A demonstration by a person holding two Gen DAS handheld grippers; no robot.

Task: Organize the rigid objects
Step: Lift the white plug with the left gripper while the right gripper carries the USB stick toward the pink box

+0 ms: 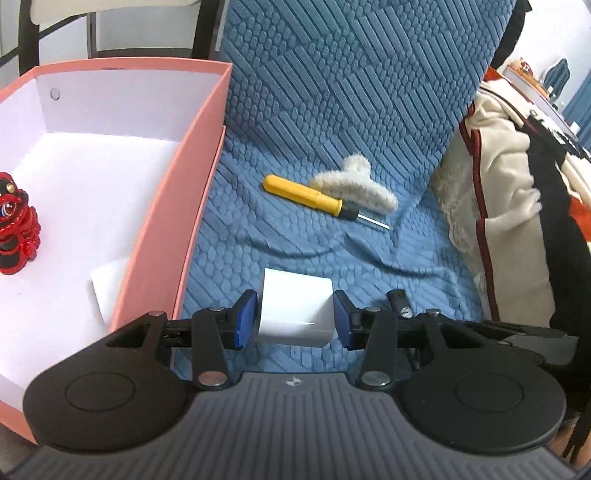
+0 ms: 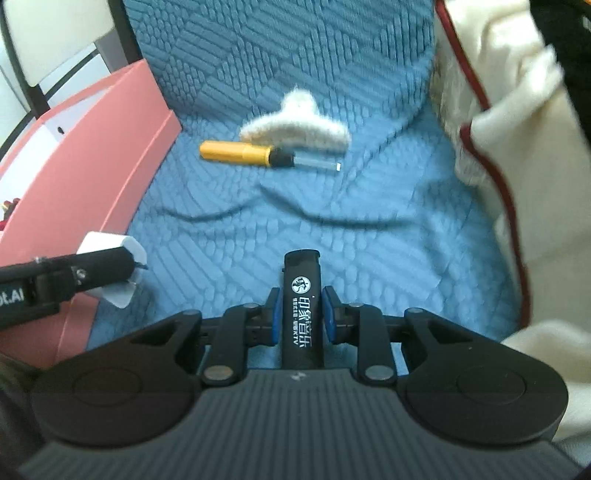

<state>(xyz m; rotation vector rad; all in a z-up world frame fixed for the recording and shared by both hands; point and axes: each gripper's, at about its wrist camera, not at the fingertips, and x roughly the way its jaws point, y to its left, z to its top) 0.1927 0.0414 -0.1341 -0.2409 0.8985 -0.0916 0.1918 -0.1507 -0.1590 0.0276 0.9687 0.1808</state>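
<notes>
My left gripper (image 1: 294, 317) is shut on a white block (image 1: 295, 308), held just right of the pink box (image 1: 199, 155); it also shows in the right wrist view (image 2: 110, 266). My right gripper (image 2: 300, 314) is shut on a black lighter (image 2: 301, 310) with white print, above the blue cushion (image 2: 295, 74). A yellow-handled screwdriver (image 1: 314, 197) (image 2: 258, 155) lies on the cushion beside a fluffy white hair clip (image 1: 354, 184) (image 2: 295, 123). A red figurine (image 1: 16, 225) stands inside the box.
A cream and red-trimmed garment (image 1: 498, 192) lies at the right edge of the cushion (image 2: 517, 110). A white paper (image 1: 107, 288) leans in the box's near corner. A chair frame (image 1: 29, 29) stands behind the box.
</notes>
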